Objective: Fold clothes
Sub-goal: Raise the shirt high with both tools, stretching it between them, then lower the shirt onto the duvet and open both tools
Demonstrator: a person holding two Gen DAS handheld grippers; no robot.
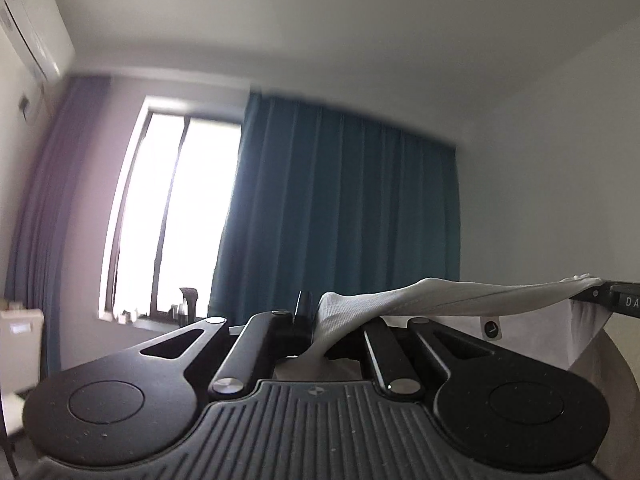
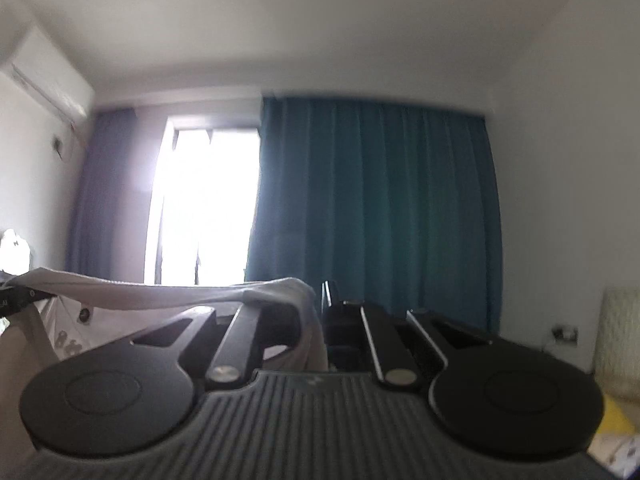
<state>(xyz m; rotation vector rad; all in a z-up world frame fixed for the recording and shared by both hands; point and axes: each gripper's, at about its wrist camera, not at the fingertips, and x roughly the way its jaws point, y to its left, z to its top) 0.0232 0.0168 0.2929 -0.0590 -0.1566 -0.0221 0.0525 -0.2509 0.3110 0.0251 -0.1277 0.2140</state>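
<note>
A white garment [image 1: 460, 296] is stretched in the air between my two grippers, with its body hanging below at the right of the left wrist view. My left gripper [image 1: 314, 312] is shut on one end of its top edge. The other gripper's black finger [image 1: 600, 294] pinches the far end at the right edge. In the right wrist view the same white garment [image 2: 168, 292] runs from my right gripper [image 2: 320, 300], which is shut on it, to the left gripper's finger [image 2: 16, 294] at the left edge. Both grippers point up toward the far wall.
A teal curtain [image 1: 340, 208] and a bright window [image 1: 172, 216] fill the far wall. An air conditioner [image 2: 44, 76] hangs high on the left wall. A pale cushion [image 2: 618, 340] and something yellow [image 2: 616, 416] sit at the right in the right wrist view.
</note>
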